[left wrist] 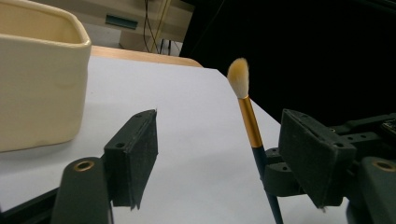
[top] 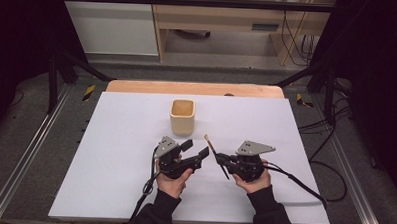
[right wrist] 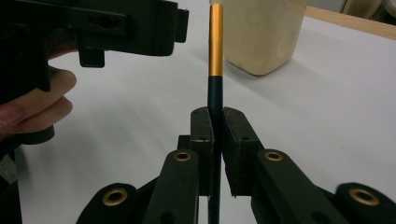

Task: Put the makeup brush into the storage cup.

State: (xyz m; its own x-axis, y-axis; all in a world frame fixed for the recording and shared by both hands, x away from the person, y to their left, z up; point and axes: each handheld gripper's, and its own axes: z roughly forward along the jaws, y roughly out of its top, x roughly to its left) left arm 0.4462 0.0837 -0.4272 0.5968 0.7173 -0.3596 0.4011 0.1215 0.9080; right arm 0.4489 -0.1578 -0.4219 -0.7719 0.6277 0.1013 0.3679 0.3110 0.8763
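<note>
A makeup brush (top: 210, 145) with a dark handle, gold ferrule and pale bristles stands tilted, bristles up and to the left. My right gripper (top: 219, 157) is shut on its dark handle, as the right gripper view shows (right wrist: 218, 114), with the gold ferrule (right wrist: 215, 46) rising above the jaws. My left gripper (top: 195, 148) is open just left of the brush. In the left gripper view (left wrist: 218, 115) the brush (left wrist: 250, 121) stands beyond the gap, nearer the right-hand pad (left wrist: 310, 154), touching neither pad. A cream square cup (top: 181, 119) stands upright behind both grippers, appearing empty.
Everything rests on a white sheet (top: 120, 139) over a wooden table whose far edge (top: 195, 88) shows. Both hands come in from the near edge. The cup (left wrist: 37, 88) looms close at the left of the left gripper view. Cables trail off to the right.
</note>
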